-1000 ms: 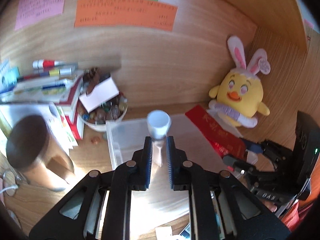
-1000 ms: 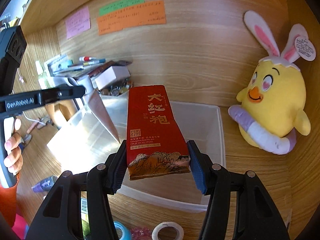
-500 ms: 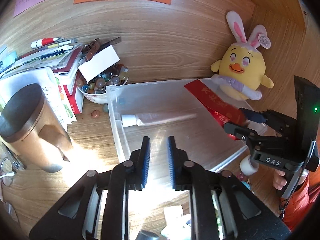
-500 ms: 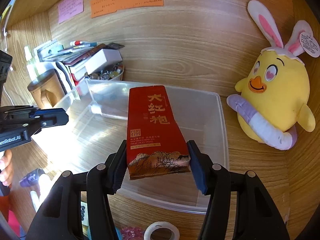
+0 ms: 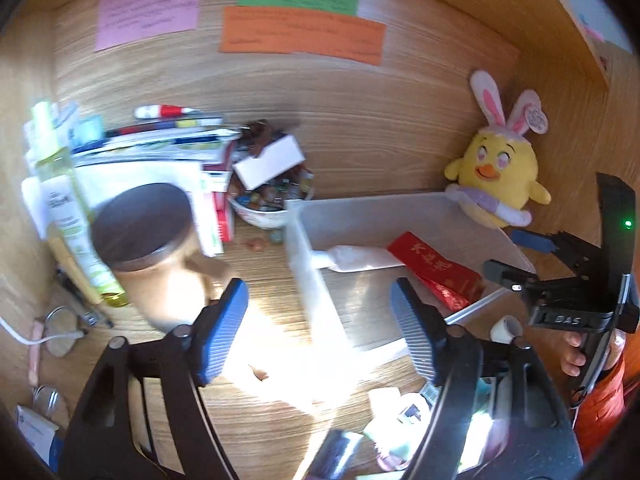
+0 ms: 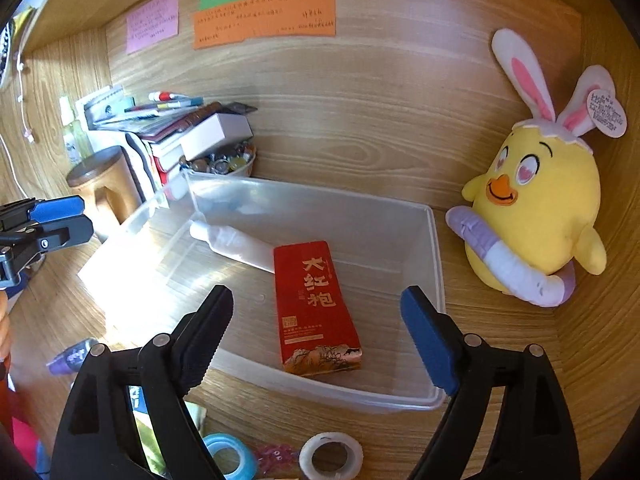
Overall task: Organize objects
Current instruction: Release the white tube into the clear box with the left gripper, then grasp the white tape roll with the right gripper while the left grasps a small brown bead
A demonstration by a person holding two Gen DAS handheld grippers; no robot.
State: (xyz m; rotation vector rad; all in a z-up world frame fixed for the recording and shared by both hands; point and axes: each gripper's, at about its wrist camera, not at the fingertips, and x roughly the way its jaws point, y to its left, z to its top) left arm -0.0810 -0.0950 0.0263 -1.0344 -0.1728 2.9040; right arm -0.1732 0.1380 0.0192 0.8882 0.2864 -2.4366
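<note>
— So how far along is the tidying?

— Two things are in. Ahead of the right gripper (image 6: 316, 320), the red tea packet (image 6: 316, 308) lies flat on the floor of the clear plastic bin (image 6: 434, 280), and beyond it, toward the far left corner, rests a white tube (image 6: 236, 242). The right jaws have just been opening; they stand wide, the packet below and apart from both pads, so it is let go.

— And the other hand?

— The left gripper (image 5: 318, 332) has also just been opening and carries nothing; it hangs over the bin's near-left wall and the bare desk (image 5: 260, 272).

— What remains?

— Plenty, I'd judge. Just under the right gripper, outside the bin, sit a white tape roll (image 6: 331, 456), a blue tape roll (image 6: 230, 454) and a purple item (image 6: 70, 358) off to its left. Those look like the next candidates.
</note>
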